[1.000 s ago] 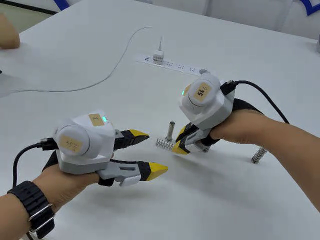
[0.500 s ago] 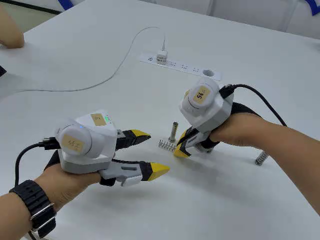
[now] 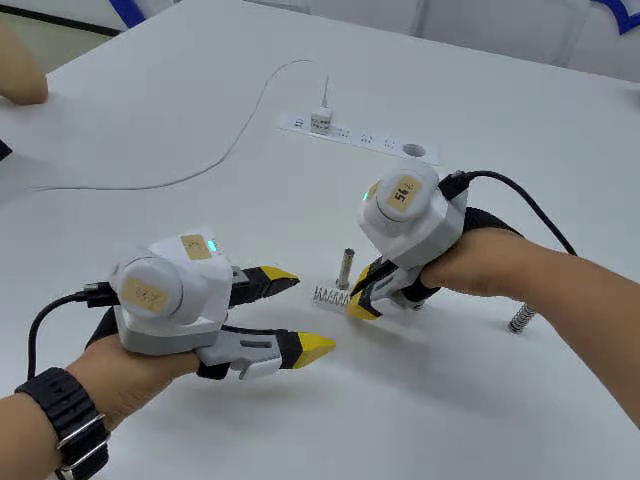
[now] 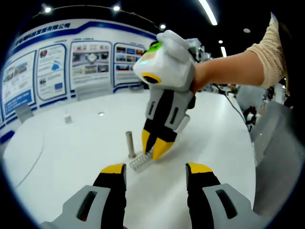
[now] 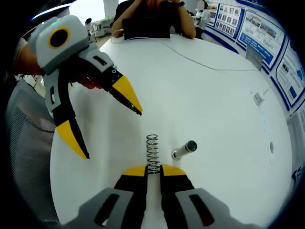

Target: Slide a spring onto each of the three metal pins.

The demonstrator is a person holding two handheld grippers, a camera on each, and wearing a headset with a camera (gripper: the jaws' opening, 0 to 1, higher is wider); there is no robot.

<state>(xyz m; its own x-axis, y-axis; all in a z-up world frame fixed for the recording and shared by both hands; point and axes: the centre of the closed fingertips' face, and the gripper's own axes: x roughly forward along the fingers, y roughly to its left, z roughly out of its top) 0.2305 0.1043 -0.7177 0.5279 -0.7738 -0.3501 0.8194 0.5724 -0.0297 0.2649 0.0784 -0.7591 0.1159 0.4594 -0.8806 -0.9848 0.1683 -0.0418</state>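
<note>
A short metal pin [image 3: 346,268] stands upright on the white table [image 3: 200,230]. Just in front of it my right gripper [image 3: 360,302] is shut on one end of a spring [image 3: 328,296], which lies level, low over the table and pointing left. In the right gripper view the spring [image 5: 152,152] sticks out from the shut gripper [image 5: 153,171], with the pin [image 5: 184,149] to its right. My left gripper [image 3: 298,313] stands open and empty a little to the left of the spring. From the left gripper [image 4: 157,169], the spring [image 4: 139,161] and pin [image 4: 129,143] sit just ahead.
A second spring [image 3: 520,318] lies on the table beyond my right forearm. A white power strip [image 3: 350,133] with a plug and a thin cable [image 3: 230,150] lies at the back. A person's arm [image 3: 20,75] rests at the far left edge.
The head camera has shifted a little. The right gripper keeps the spring beside the pin, and the left gripper stays open in about the same place.
</note>
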